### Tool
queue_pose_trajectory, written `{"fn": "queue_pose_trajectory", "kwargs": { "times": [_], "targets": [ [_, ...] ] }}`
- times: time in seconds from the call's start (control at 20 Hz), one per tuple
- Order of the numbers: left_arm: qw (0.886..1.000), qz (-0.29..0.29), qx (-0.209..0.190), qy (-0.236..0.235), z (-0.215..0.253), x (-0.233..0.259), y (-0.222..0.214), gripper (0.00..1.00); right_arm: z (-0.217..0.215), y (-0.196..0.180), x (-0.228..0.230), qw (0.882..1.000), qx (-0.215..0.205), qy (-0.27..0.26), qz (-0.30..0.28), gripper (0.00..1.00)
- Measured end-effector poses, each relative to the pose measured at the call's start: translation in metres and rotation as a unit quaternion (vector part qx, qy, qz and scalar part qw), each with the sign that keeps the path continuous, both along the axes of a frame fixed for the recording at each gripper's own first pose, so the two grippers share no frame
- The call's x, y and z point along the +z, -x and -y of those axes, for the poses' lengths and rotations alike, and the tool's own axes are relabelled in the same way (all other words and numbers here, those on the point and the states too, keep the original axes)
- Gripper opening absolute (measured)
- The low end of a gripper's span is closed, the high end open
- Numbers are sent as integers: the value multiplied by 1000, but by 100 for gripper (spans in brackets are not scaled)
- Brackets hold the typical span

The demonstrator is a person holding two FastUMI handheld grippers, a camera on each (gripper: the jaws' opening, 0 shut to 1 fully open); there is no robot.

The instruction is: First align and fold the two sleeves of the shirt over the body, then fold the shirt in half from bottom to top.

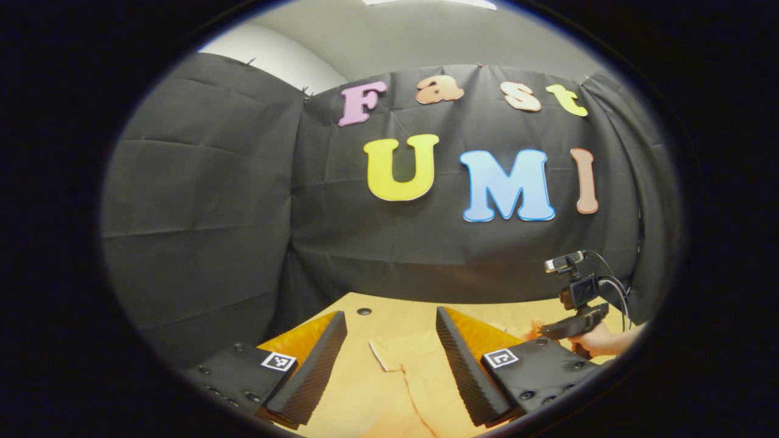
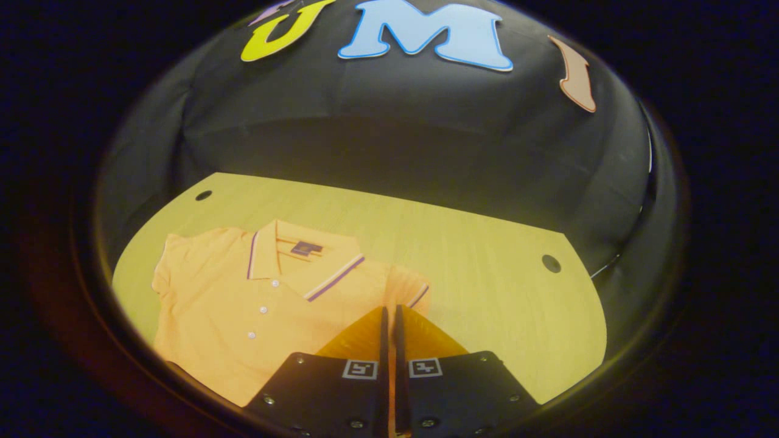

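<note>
- left gripper fingers spread wide, nothing held, above shirt on table
- right gripper fingers nearly closed at shirt's right sleeve; grip on cloth unclear
- shirt lies flat, collar toward wall

**Cloth on wood, ribbed pads on the tools**

The shirt is soft matt knit cloth, with small glossy buttons down the placket ahead of the right tool. The bench under it looks like pale wood with a fine straight grain and a smooth satin finish. The left tool has fingers faced in ridged, rubbery matt pads; its body panels look like matt plastic with small metal screws.
</note>
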State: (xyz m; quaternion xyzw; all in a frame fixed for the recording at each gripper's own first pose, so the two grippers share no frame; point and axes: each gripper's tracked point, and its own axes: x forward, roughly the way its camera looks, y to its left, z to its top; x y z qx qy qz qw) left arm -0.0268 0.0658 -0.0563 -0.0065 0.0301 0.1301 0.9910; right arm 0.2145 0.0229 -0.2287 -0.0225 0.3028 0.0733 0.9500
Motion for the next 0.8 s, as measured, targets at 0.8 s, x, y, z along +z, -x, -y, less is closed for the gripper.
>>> {"fn": "queue_pose_trajectory", "kwargs": {
  "times": [0.8],
  "targets": [
    [1000,2,20,13,-8,-7,14,96,-59,18,-36,994,87,-6,-61,4]
  ]
}}
